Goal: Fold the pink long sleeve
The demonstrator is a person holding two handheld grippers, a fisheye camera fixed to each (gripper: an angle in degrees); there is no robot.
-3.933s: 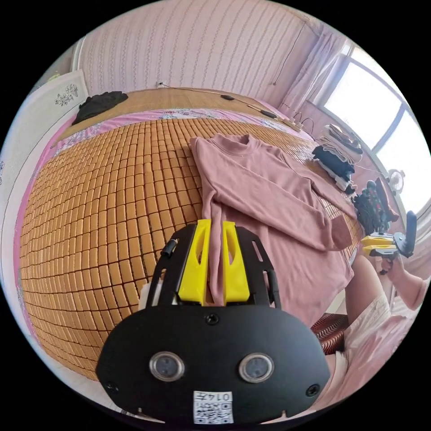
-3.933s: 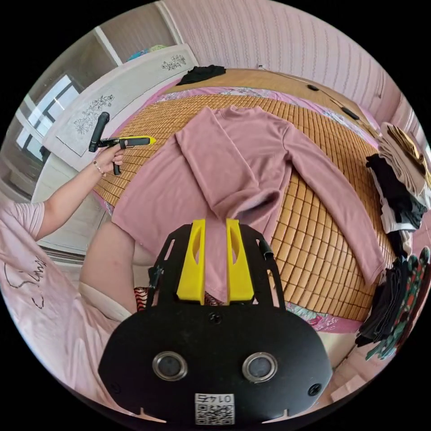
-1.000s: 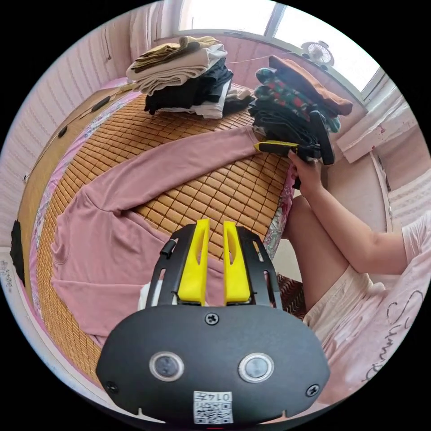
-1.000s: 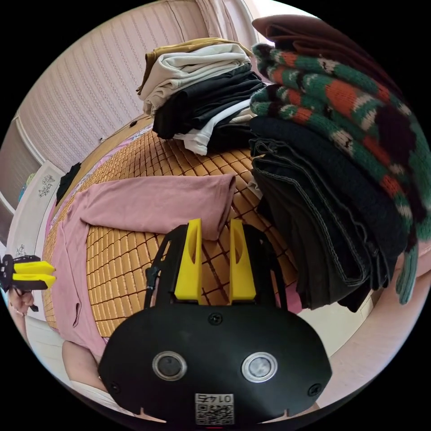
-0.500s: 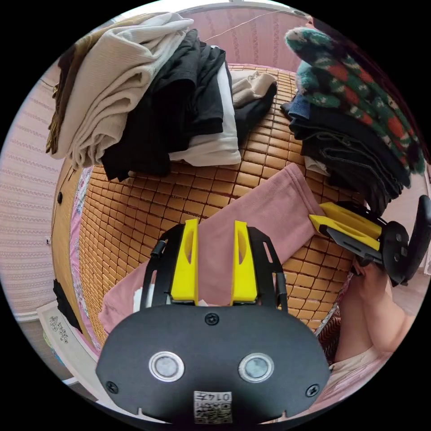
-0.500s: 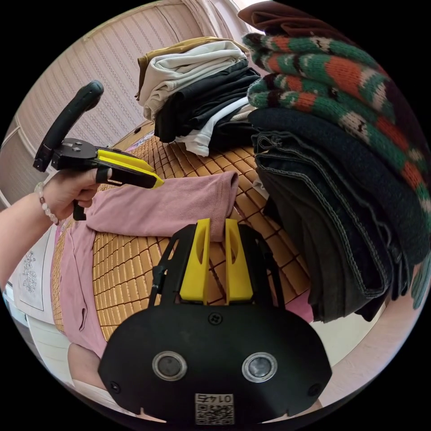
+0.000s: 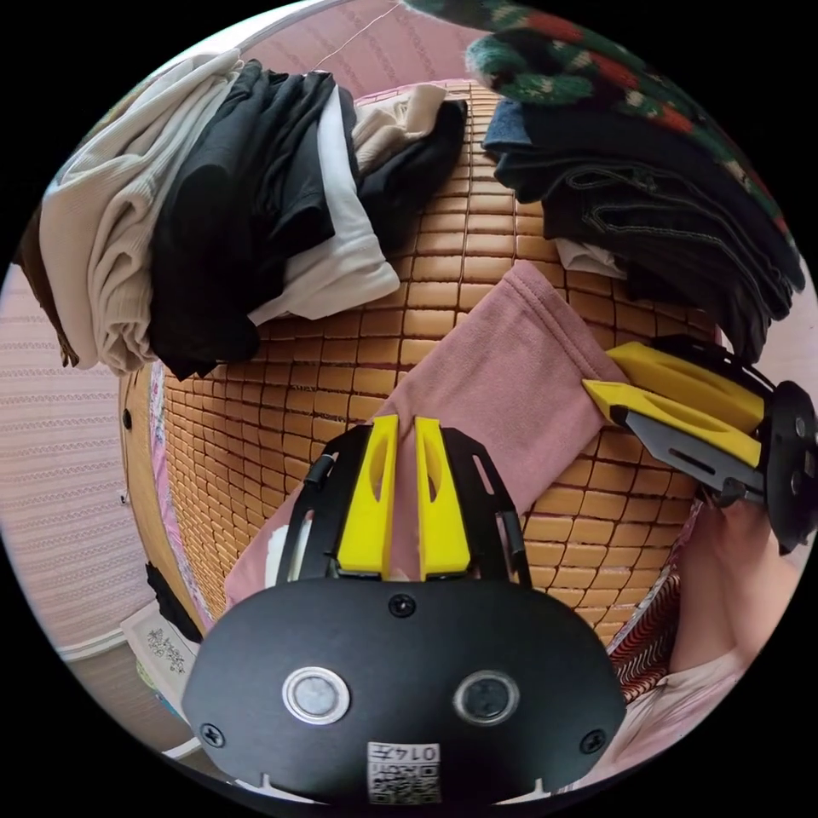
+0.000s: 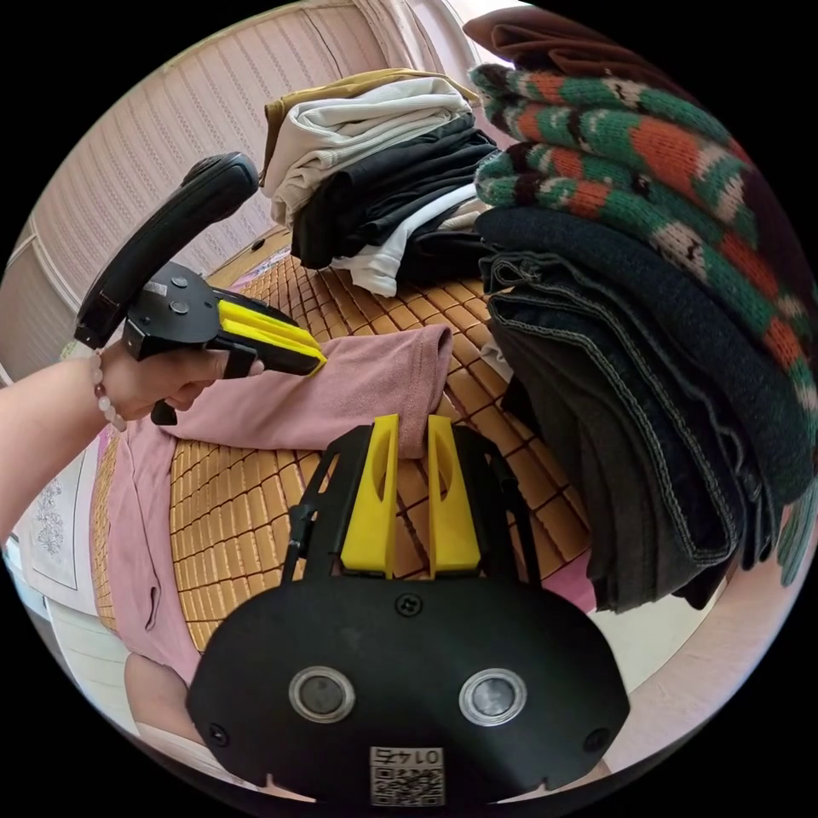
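Observation:
The pink long sleeve (image 8: pixel 136 511) lies on a bamboo mat, one sleeve (image 7: pixel 503 366) stretched toward the stacked clothes. In the left gripper view my left gripper (image 7: pixel 406 423) is shut on one long edge of that sleeve, a short way back from the cuff. In the right gripper view my right gripper (image 8: pixel 413 422) is shut on the near corner of the cuff (image 8: pixel 417 366). Each gripper also appears in the other view: the right gripper (image 7: pixel 596 392) at the cuff corner, the left gripper (image 8: pixel 315 358) on the sleeve's far edge, held by a hand (image 8: pixel 162 383).
A stack of pale and black folded clothes (image 7: pixel 213 213) and a dark stack topped by a green and red knit (image 8: pixel 648 341) stand close beyond the cuff. The bamboo mat (image 8: pixel 230 511) ends at the bed's edge near the person's leg (image 7: pixel 724 571).
Both grippers have gone from the shirt's body to the end of the outstretched sleeve. The right jaws closed on the cuff corner, then the left jaws closed on the sleeve's edge.

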